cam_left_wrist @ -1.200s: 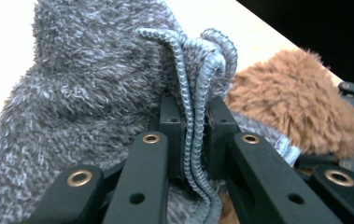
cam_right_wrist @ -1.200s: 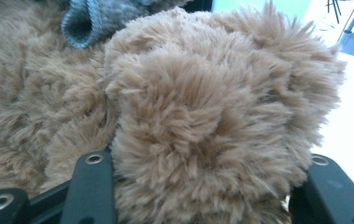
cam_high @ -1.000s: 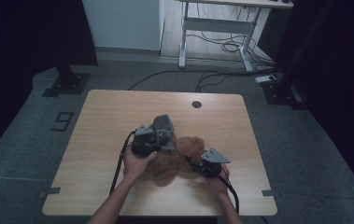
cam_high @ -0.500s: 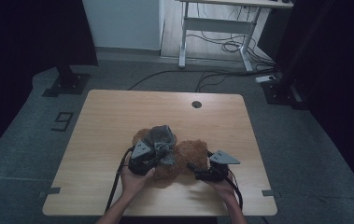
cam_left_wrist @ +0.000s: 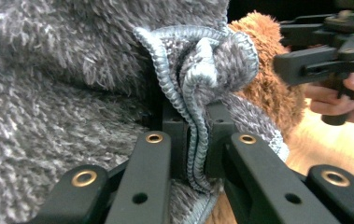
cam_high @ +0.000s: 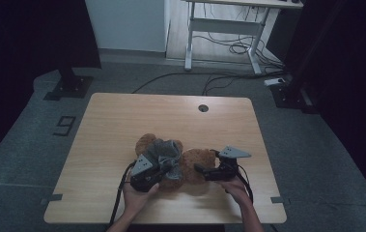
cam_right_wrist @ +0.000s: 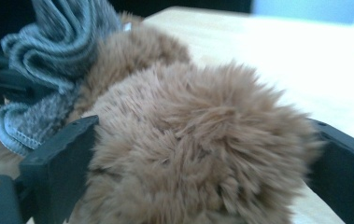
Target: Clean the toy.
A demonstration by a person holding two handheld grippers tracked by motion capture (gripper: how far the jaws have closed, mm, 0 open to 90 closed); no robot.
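Dim grey floor with trailing cables surrounds a pale wooden desk (cam_high: 122,125) in the high view, and near its front edge lies a brown teddy bear (cam_high: 197,164) with a grey fleecy garment (cam_high: 167,154) bunched over its left part. The left gripper (cam_high: 147,170) sits against the grey cloth, the right gripper (cam_high: 208,172) against the bear's other end. From the left gripper view, the black fingers (cam_left_wrist: 221,123) are clamped together on a folded, ribbed hem of the garment (cam_left_wrist: 198,93) — only a narrow pleat of edge lies between them, so a hard pull could let the hem slide out, or stretch the stitching instead of drawing the cloth along. The other gripper (cam_left_wrist: 322,56) shows beyond, in a hand, beside brown fur (cam_left_wrist: 272,88). In the right gripper view, the fingers (cam_right_wrist: 60,149) stand apart on either side of a round plush limb or head (cam_right_wrist: 202,154) — which part I cannot tell — pressing lightly at most. That hold looks loose, I judge; if the left hand tugs, the bear may slip free and drag across the desk (cam_right_wrist: 282,60), and the garment would stay bunched.
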